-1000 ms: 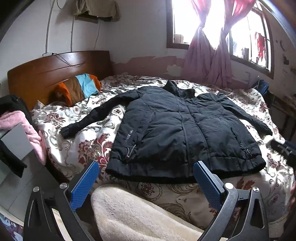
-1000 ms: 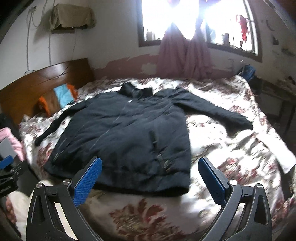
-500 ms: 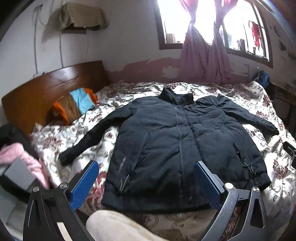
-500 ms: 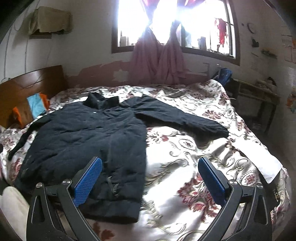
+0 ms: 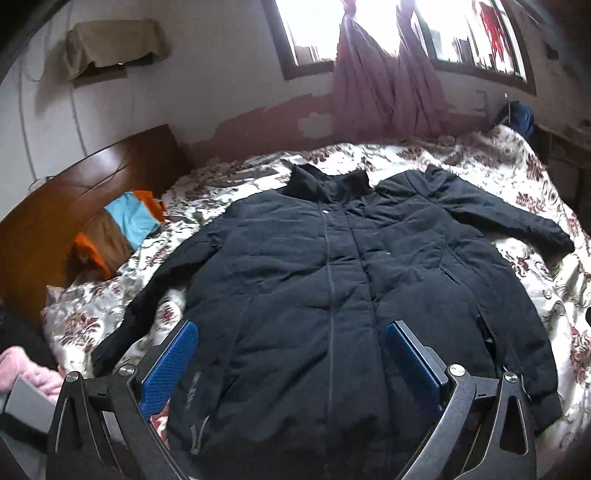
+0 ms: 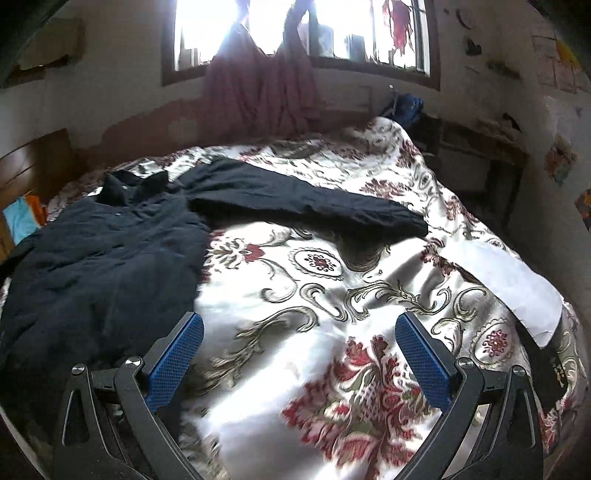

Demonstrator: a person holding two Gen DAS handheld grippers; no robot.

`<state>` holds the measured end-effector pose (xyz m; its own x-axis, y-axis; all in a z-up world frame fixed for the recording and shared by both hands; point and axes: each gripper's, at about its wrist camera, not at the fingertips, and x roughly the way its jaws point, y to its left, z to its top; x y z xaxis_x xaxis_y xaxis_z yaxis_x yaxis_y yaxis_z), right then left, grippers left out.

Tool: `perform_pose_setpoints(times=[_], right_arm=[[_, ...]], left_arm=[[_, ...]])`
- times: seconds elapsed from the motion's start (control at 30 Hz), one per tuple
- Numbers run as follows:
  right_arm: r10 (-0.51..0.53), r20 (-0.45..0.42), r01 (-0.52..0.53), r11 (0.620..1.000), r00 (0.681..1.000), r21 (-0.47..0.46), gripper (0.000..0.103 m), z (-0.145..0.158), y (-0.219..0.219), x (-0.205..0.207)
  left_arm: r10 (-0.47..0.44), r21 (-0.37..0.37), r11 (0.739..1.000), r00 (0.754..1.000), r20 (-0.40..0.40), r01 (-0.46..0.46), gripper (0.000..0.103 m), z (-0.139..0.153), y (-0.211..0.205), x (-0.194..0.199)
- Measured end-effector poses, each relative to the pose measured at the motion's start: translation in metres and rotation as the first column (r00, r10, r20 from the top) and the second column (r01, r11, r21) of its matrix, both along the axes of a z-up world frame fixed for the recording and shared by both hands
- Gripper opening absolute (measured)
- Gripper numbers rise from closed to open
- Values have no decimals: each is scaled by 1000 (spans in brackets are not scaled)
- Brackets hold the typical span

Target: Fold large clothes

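Ahead of the spread-wide, empty left gripper [image 5: 291,363] and right gripper [image 6: 300,352], the dark jacket [image 5: 332,295] lies flat on a floral bedspread [image 6: 332,295] below a curtained window [image 6: 295,33].

Left claw [image 5: 290,363]: two dark grey, almost black angular arms with triangular cut-outs, each carrying a flat bright blue pad [image 5: 170,365] with a fine dotted texture. Round silver screw heads [image 5: 454,369] sit at the arm joints. Right claw [image 6: 299,356]: the same build, with matching blue dotted pads [image 6: 176,360] and silver screws [image 6: 465,364].
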<state>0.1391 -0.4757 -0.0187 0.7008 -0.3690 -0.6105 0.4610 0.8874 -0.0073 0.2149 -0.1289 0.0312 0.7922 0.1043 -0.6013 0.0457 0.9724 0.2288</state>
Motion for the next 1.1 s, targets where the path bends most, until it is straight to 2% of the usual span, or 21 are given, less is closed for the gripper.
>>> perform_pose_setpoints(times=[0.2,0.27,0.33,0.37,0.57,0.63,0.73,0.83,0.87,0.97,1.0,1.07,1.1], right_arm=[[-31,-6,32,991,999,131,102,-20,-38,37],[-31,16,27,974,999,224,102,-27,-53,49],[-55,31,41,939,998,341,102,-36,-73,60],[-78,32,61,928,996,368,102,-39,-81,64],[-111,48,92,952,993,291,102,-39,-108,103],[-96,42,78,943,994,325,102,-41,-123,121],[-126,10,109,896,992,430,102,-49,-149,146],[-192,14,153,824,981,546,102,-64,-177,166],[-214,9,170,803,977,571,102,-69,-181,169],[-326,-24,257,697,945,669,102,-92,-198,175],[-350,-19,265,668,936,695,102,-97,-200,176],[-415,-21,287,593,910,752,102,-110,-207,174],[-454,-29,301,541,890,785,102,-118,-213,171]], left_arm=[[-23,9,1000,998,-52,23,103,-23,-24,53],[-44,3,999,997,-69,44,103,-31,-32,71],[-65,-16,998,995,-78,64,103,-39,-40,89],[-77,-35,997,993,-87,74,103,-44,-43,100],[-114,-200,977,979,-170,79,103,-80,-58,152],[-127,-255,964,976,-175,79,103,-90,-62,165],[-178,-325,939,969,-169,116,103,-94,-77,195],[-243,-380,910,956,-167,165,102,-95,-100,231],[-274,-413,891,949,-159,189,102,-96,-108,240],[-355,-490,835,925,-135,249,103,-103,-128,257],[-402,-525,804,906,-133,279,102,-108,-135,261],[-502,-599,725,857,-119,341,102,-120,-146,264],[-530,-613,705,839,-122,356,102,-126,-150,265]])
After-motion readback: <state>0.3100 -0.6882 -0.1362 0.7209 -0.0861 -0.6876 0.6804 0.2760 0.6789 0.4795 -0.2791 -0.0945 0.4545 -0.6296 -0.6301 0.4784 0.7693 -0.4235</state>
